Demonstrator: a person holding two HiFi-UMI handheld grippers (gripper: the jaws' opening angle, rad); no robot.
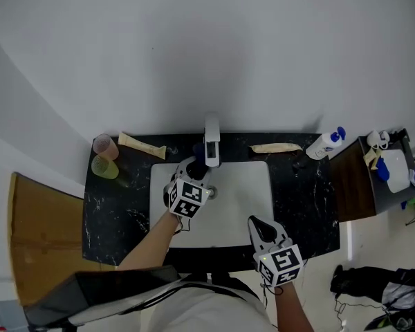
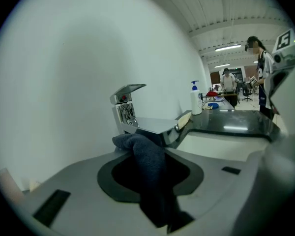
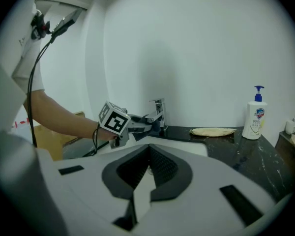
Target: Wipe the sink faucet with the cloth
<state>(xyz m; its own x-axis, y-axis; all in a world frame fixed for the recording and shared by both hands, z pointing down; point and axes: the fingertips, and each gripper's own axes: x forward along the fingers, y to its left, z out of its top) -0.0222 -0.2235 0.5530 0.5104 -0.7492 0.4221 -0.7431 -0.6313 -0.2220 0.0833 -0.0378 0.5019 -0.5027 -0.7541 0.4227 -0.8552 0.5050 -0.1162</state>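
Cloth [image 2: 147,171] in left gripper [image 1: 192,168] meets faucet [image 1: 211,144] spout, pointing from wall [image 1: 194,47] over sink [image 1: 252,199].

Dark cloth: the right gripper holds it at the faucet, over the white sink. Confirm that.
Not right. The left gripper holds the dark cloth at the faucet, over the white sink. The left gripper view shows the cloth between that gripper's jaws.

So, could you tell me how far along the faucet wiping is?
Done: the left gripper grips the cloth in its jaws. In hand: it sits against the faucet spout, so wiping looks under way. Left: how much is wiped I cannot tell; the right gripper idles, empty, jaws together.
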